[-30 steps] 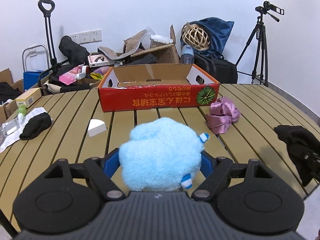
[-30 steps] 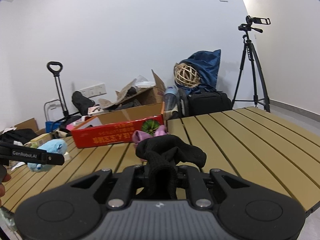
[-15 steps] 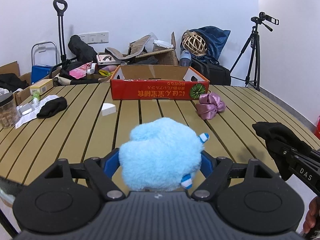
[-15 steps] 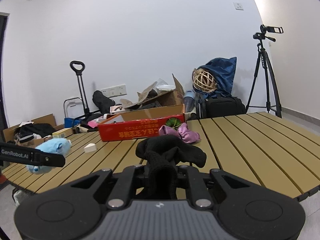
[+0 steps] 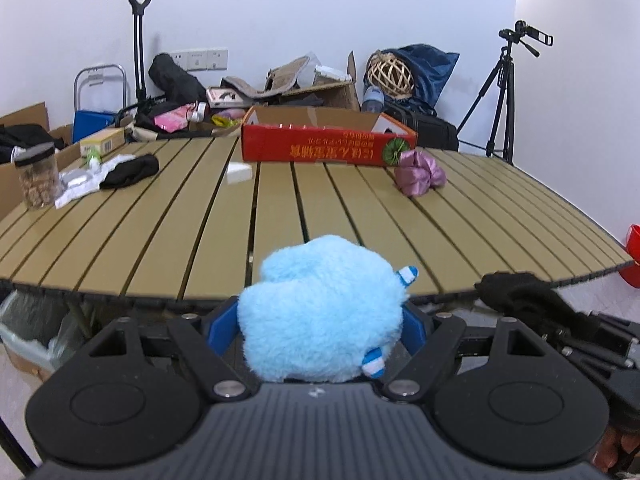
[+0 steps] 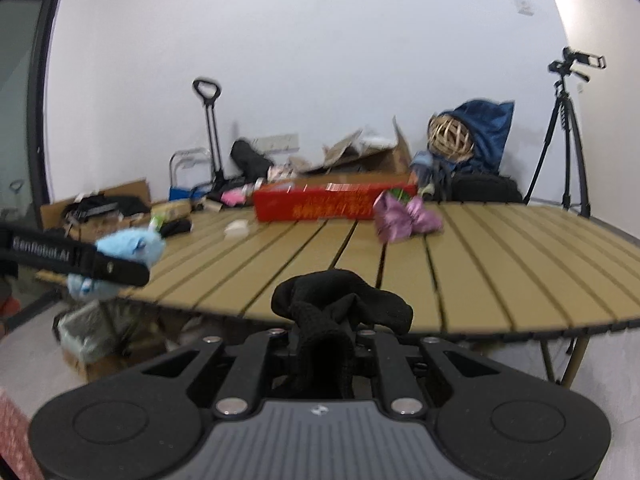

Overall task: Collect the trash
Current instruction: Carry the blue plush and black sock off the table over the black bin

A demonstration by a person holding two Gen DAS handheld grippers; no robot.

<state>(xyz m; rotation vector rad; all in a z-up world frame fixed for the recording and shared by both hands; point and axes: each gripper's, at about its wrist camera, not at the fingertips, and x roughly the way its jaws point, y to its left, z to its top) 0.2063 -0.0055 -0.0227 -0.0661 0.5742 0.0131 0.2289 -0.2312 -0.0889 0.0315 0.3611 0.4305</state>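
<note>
1. Far left of the left jaws, on the slatted worktop (image 5: pixel 360 208): clear jar (image 5: pixel 37 176) with a dark lid, beside white paper and a black cloth (image 5: pixel 130 170).
2. Ahead of the left jaws, at the worktop's far edge: red cardboard box (image 5: pixel 320 148), small white piece (image 5: pixel 239 171) just before it, crumpled purple wrapper (image 5: pixel 420 173) at its right end.
3. Left gripper (image 5: pixel 320 320): jaws spread wide yet clamped on a fluffy light-blue plush (image 5: pixel 320 316), blue pads pressing both flanks; held off the worktop's near edge.
4. Below left of those jaws, under the worktop: box lined with a clear bag (image 5: pixel 28 320).
5. Right gripper (image 6: pixel 324 344): jaws pinched narrow on a bunched black sock (image 6: pixel 340 312), held clear of the near edge.
6. Left of the right jaws: the other gripper with the plush, apart from the sock.
</note>
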